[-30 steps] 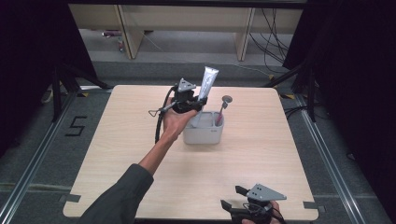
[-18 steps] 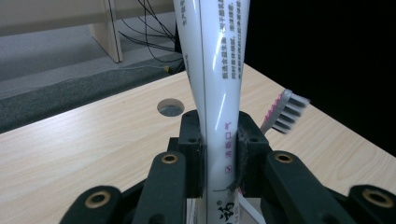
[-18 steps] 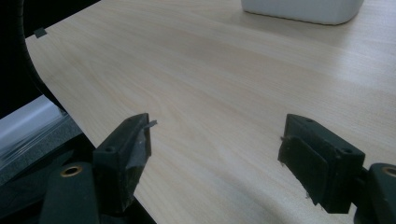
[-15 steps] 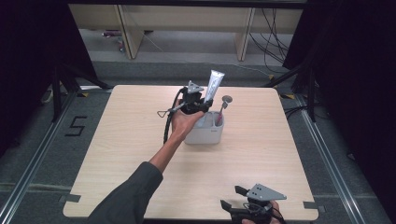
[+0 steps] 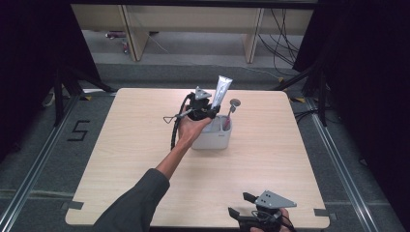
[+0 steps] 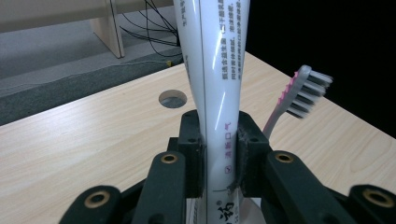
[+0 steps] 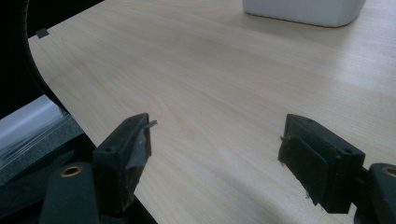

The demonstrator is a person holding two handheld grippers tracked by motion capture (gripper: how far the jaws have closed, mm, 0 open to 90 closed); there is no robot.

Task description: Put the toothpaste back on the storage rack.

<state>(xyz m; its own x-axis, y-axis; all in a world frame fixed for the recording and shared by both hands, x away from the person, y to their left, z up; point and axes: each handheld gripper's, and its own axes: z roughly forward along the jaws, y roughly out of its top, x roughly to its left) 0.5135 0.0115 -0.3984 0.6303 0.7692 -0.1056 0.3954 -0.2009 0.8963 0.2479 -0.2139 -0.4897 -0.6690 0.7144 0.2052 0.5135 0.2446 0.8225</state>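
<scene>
Figure: lowering of a toothpaste tube into a white holder near the middle of the table. Compared with the high view one second before, the left gripper had come down and shifted slightly toward the holder, carrying the tube with it, and most of that descent fell in the first half of the second. The tube stood nearly upright, tilted a little to the right, with its lower end at or within the holder's left portion; whether it had touched the bottom could not be told. In the left gripper view the jaws were clamped on the tube at its lower body, both pads pressed against its sides. A toothbrush already stood in the holder's right portion, bristles up, just beside the tube but apart from it. The right gripper rested at the near edge of the table, unmoved, its jaws wide apart with nothing between them. Judged from this, the placing was near its end: only release and withdrawal of the left gripper appeared to remain
</scene>
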